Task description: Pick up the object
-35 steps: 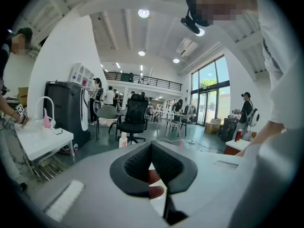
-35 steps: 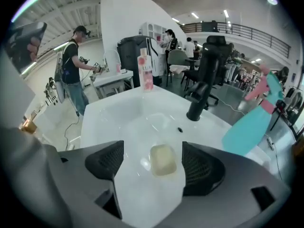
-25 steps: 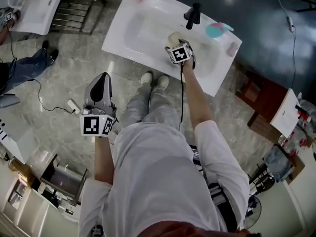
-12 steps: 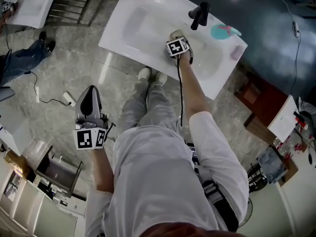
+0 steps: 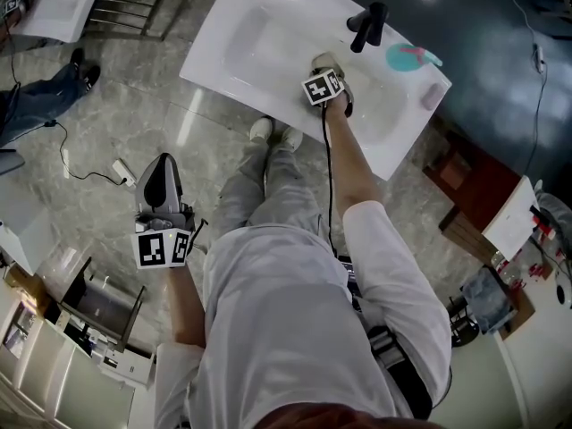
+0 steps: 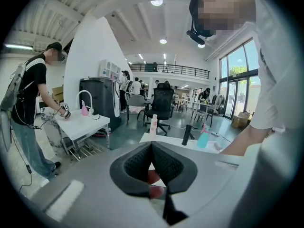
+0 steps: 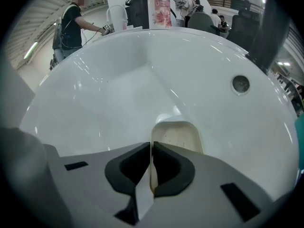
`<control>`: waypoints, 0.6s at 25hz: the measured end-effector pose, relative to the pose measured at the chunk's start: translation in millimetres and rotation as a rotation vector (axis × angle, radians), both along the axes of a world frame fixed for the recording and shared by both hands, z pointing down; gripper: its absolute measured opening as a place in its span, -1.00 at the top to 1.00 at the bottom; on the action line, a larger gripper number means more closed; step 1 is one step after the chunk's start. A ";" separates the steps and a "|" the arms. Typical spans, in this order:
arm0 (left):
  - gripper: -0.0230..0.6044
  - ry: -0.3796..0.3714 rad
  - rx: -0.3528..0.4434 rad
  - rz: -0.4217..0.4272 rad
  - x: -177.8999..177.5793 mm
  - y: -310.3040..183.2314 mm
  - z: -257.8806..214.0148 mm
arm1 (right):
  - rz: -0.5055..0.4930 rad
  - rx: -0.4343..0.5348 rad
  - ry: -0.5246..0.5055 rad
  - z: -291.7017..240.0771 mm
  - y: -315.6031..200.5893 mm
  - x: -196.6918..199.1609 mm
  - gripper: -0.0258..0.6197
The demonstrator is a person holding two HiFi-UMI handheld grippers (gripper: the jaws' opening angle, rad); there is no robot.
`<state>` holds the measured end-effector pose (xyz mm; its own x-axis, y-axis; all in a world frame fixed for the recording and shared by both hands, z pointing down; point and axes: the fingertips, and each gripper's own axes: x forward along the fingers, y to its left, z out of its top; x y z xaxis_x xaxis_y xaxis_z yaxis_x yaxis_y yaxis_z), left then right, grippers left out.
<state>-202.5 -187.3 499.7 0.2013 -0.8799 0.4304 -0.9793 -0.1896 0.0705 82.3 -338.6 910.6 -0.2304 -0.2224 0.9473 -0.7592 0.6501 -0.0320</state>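
A cream, thin-walled dish lies in the white sink basin, small in the head view. My right gripper reaches down into the basin. Its jaws are closing and stand almost together, with the dish's near wall pinched between the pads. In the head view the right gripper sits just in front of the black faucet. My left gripper hangs over the floor at the person's left side. The left gripper is shut, and nothing is held in it.
A pink bottle stands at the sink's far rim. A teal spray bottle and a small pink item lie on the sink's right side. An overflow hole marks the basin wall. Another table with people stands behind, and cables cross the floor.
The right gripper has stayed over the cream dish in the basin. The left gripper has shifted a little left and lower in the head view.
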 end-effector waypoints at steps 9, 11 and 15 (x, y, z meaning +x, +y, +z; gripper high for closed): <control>0.93 0.003 0.031 0.026 3.6 -2.2 -8.6 | 0.013 0.061 -0.125 -40.7 -3.0 -9.2 0.88; 0.93 0.008 0.046 0.041 6.6 -5.6 -11.9 | 0.028 0.079 -0.164 -55.5 -2.1 -11.4 0.88; 0.93 0.021 0.084 0.085 17.7 -14.7 -21.0 | 0.038 0.146 -0.244 -94.0 -1.8 -17.3 0.88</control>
<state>-184.9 -202.0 478.7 0.2852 -0.8922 0.3502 -0.9579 -0.2782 0.0714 64.9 -340.3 816.6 -0.4364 -0.3658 0.8221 -0.7647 0.6322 -0.1246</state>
